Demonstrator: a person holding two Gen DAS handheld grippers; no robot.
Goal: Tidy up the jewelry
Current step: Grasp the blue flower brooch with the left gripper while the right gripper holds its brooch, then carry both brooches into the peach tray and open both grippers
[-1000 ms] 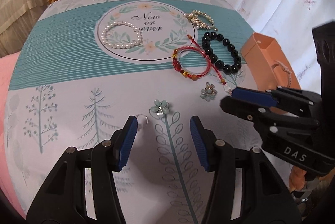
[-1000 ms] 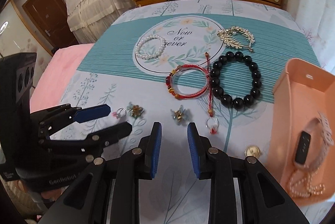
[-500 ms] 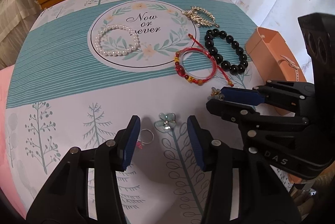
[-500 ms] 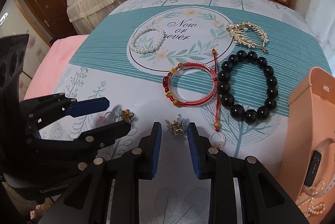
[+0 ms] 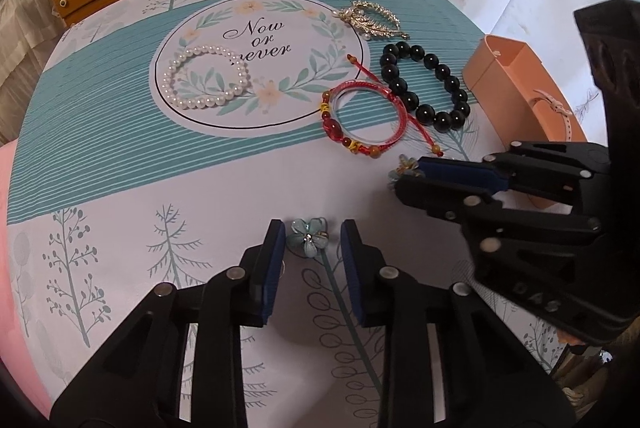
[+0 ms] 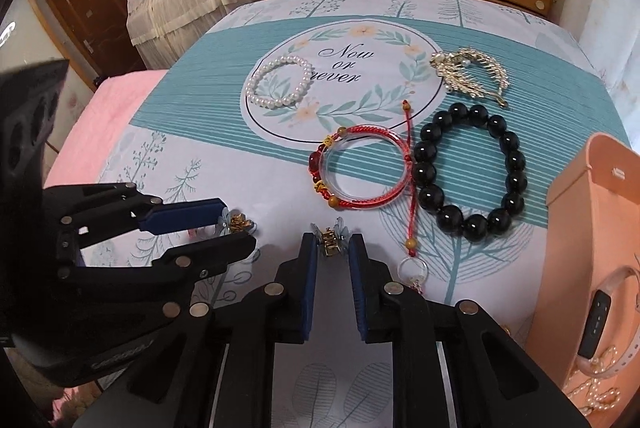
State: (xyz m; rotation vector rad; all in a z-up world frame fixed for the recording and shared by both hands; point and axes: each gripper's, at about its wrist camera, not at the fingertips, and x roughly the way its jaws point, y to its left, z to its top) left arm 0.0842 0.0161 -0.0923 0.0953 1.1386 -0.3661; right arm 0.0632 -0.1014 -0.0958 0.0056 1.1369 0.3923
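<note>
Ring (image 6: 413, 267) and red bracelet (image 6: 360, 170) crowd right claw (image 6: 333, 248) (jaws parted).

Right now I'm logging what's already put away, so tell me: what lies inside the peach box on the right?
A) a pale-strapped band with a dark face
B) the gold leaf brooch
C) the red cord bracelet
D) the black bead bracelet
A: the right wrist view shows the pale-strapped band lying in the peach box; the other three lie on the tablecloth.

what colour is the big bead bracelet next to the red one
Black, glossy round beads; the big bead bracelet shows best in the right wrist view.
</note>
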